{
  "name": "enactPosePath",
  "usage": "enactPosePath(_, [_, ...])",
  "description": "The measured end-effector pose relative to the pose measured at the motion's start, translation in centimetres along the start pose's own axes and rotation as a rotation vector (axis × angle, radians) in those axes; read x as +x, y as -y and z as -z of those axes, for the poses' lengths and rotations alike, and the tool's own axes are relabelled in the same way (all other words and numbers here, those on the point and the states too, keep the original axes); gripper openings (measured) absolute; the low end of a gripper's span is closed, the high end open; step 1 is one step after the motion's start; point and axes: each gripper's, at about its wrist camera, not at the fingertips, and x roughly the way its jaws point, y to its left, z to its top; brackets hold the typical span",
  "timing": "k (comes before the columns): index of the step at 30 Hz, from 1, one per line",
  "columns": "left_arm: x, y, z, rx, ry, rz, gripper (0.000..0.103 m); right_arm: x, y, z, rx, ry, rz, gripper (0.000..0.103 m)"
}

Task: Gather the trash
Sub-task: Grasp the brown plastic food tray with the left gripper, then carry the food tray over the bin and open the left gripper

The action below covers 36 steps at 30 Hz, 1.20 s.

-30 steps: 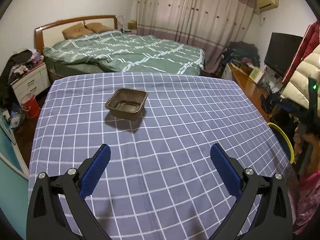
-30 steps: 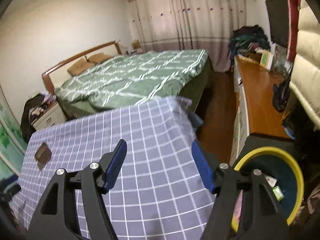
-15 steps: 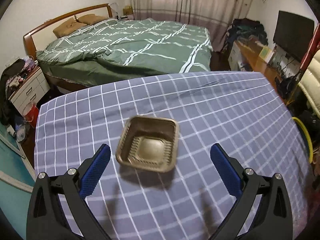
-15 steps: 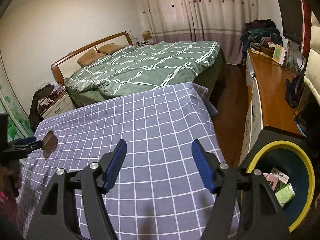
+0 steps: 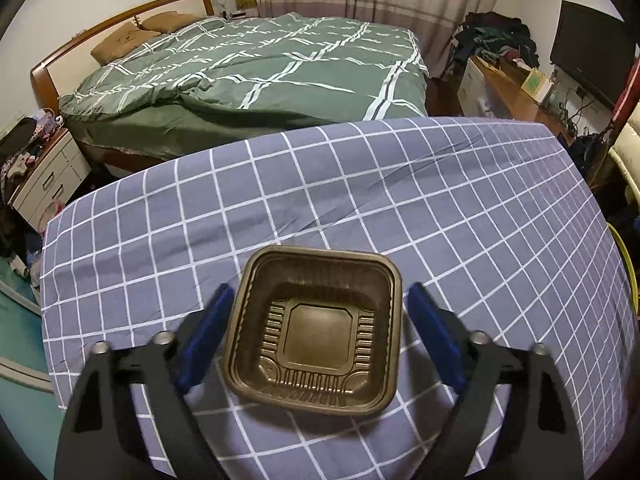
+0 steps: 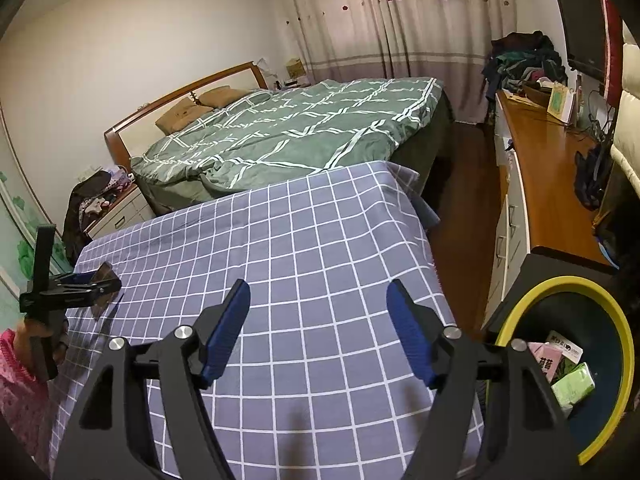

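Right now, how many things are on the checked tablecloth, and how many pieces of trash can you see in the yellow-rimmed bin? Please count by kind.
Brown plastic trays on the tablecloth: 1
Trash pieces visible in the bin: about 4; they overlap, so uncertain
Total: about 5

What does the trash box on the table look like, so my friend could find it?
Find the table with the blue checked tablecloth in front of the green bed. Between the left gripper's blue fingers sits an empty brown plastic tray, square with rounded corners and a ribbed bottom, the only thing on the cloth.

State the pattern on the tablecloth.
Blue-grey tablecloth with a white grid; clearest in left wrist view.
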Motion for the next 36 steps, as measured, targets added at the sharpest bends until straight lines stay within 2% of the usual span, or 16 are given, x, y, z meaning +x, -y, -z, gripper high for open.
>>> enactPosePath(1, [0.3, 0.1, -0.1, 0.002, -0.005, 0.001, 0.071, 0.0, 0.0, 0.0, 0.0, -0.001, 0.001, 0.067])
enactPosePath(9, [-1.4, 2.0, 0.7, 0.023, 0.033, 0.0, 0.068, 0.0, 0.2, 0.1, 0.009, -0.01, 0.011, 0.067])
enactPosePath(17, [-5.2, 9.6, 1.3, 0.097, 0.09, 0.012, 0.068, -1.4, 1.0, -0.5, 0.007, 0.007, 0.021, 0.067])
enactPosePath(22, [-6.2, 17.2, 1.2, 0.195, 0.106, 0.069, 0.068, -4.9, 3.7, -0.2, -0.01, 0.038, 0.067, 0.067])
enactPosePath(25, [-6.3, 22.2, 1.2, 0.261, 0.105, 0.135, 0.068, -7.1, 6.2, 0.8, 0.006, 0.048, 0.106, 0.067])
enactPosePath(30, [-5.9, 31.7, 0.8, 0.377, 0.101, 0.225, 0.068, -11.0, 11.6, 3.0, 0.07, 0.065, 0.175, 0.067])
enactPosePath(36, [-5.3, 40.9, 0.0, 0.481, 0.091, 0.297, 0.069, -15.3, 17.4, 5.7, 0.151, 0.091, 0.266, 0.067])
